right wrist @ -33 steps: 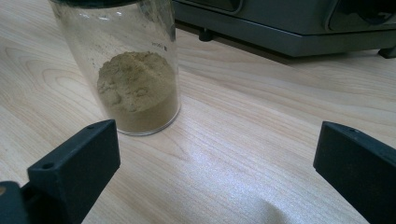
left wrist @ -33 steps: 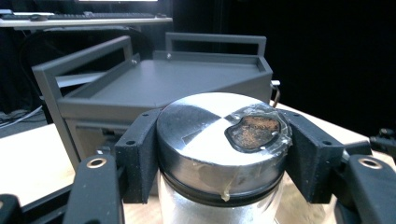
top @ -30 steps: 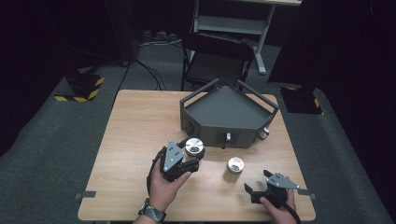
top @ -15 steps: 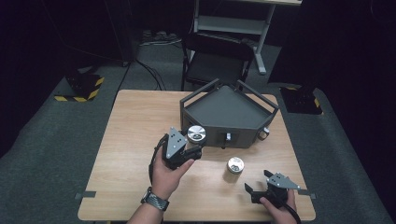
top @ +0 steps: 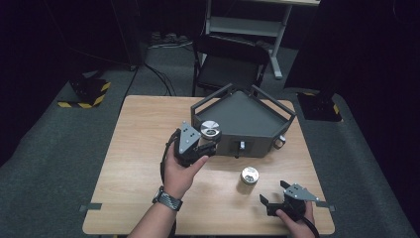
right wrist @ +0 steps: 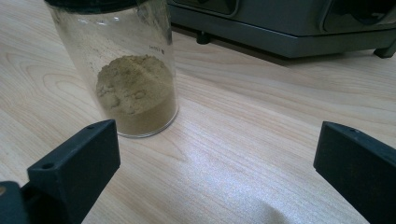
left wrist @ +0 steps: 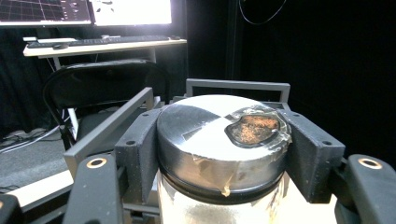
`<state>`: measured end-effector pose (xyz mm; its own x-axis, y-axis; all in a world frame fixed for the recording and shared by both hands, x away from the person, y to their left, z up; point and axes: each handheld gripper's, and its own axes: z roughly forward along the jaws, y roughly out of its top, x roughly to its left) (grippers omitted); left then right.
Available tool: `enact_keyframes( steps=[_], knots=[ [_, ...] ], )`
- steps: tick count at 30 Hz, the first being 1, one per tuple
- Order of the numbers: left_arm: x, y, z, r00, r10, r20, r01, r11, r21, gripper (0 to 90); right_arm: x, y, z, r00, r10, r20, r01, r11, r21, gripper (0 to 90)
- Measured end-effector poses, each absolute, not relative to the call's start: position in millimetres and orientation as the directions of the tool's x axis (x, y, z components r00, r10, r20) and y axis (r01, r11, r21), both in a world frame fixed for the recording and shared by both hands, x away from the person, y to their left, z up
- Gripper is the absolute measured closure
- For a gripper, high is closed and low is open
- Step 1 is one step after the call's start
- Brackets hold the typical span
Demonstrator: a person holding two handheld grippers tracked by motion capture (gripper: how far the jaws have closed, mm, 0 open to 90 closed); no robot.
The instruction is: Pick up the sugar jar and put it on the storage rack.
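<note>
A: Starting at the left — what's the left gripper (top: 200,148) got?

B: Its jaws are clamped on a jar (left wrist: 219,154) with a silver lid (left wrist: 219,135). Torn tape and a dark patch with brown specks sit on the lid's top, and the glass below looks pale. From the high view it's held at the front left corner of the grey tray (top: 262,111).

A: Any writing on it?

B: None I can read.

A: And further right?

B: A second jar (top: 249,176) stands upright on the wooden table (top: 138,144), near the tray's front. It's clear glass, with tan powder (right wrist: 135,98) heaped in the bottom. There's a tiny dark mark on the glass — too small to read.

A: The right gripper (top: 277,206)?

B: Jaws wide apart, holding nothing, low at the table's near right edge, near that jar.
</note>
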<state>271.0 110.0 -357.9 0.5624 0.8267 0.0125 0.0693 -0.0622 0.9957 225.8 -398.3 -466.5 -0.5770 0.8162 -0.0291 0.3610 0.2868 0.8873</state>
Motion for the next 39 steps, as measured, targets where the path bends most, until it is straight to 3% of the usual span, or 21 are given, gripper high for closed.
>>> enact_keyframes(
  steps=[39],
  knots=[
    [344.7, 81.2, -350.5, 0.508, 0.861, 0.023, 0.063, -0.064, 0.996, 35.1, 224.0, -401.9, -467.8, -0.589, 0.808, -0.021, 0.353, 0.28, 0.893, 0.3]
  ],
)
